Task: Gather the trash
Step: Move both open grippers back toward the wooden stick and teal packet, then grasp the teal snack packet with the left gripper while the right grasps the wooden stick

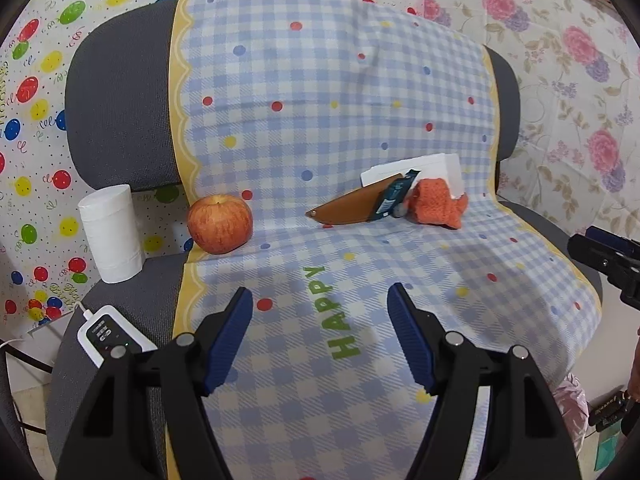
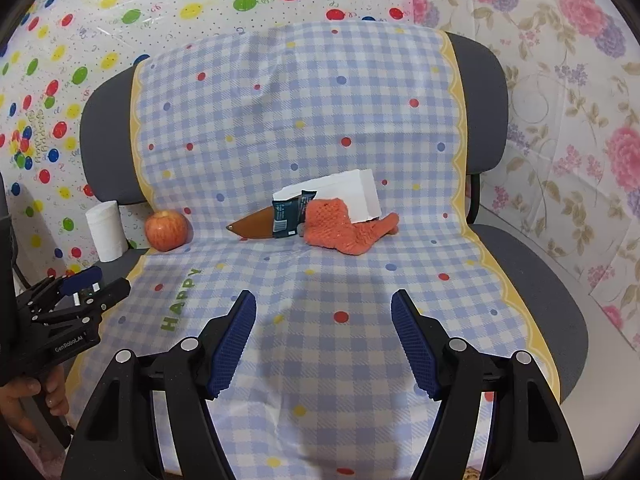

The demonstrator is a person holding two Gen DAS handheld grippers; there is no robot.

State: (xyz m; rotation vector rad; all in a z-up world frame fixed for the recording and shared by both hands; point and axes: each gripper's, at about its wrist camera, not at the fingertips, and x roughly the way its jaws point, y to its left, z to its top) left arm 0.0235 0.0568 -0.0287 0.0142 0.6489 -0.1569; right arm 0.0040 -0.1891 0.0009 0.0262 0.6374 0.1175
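A dark blue snack wrapper [image 1: 394, 196] [image 2: 290, 214] leans on a brown pointed leather case [image 1: 346, 210] [image 2: 256, 226] at the back of the chair seat. Beside them lie an orange knitted cloth [image 1: 438, 204] [image 2: 340, 228] and a white block [image 1: 420, 166] [image 2: 352, 194]. My left gripper [image 1: 320, 290] is open over the checked cloth [image 1: 320, 120], well short of the wrapper, with nothing between its fingers. My right gripper [image 2: 324, 295] is open too, empty, and also apart from the pile. Each gripper shows at the edge of the other's view.
A red apple [image 1: 220, 224] [image 2: 166, 230] rests at the seat's left. A white paper roll [image 1: 112, 234] [image 2: 106, 232] stands further left. A white controller with a cable [image 1: 106, 334] lies on the grey chair [image 1: 120, 92]. Patterned sheets cover the walls behind.
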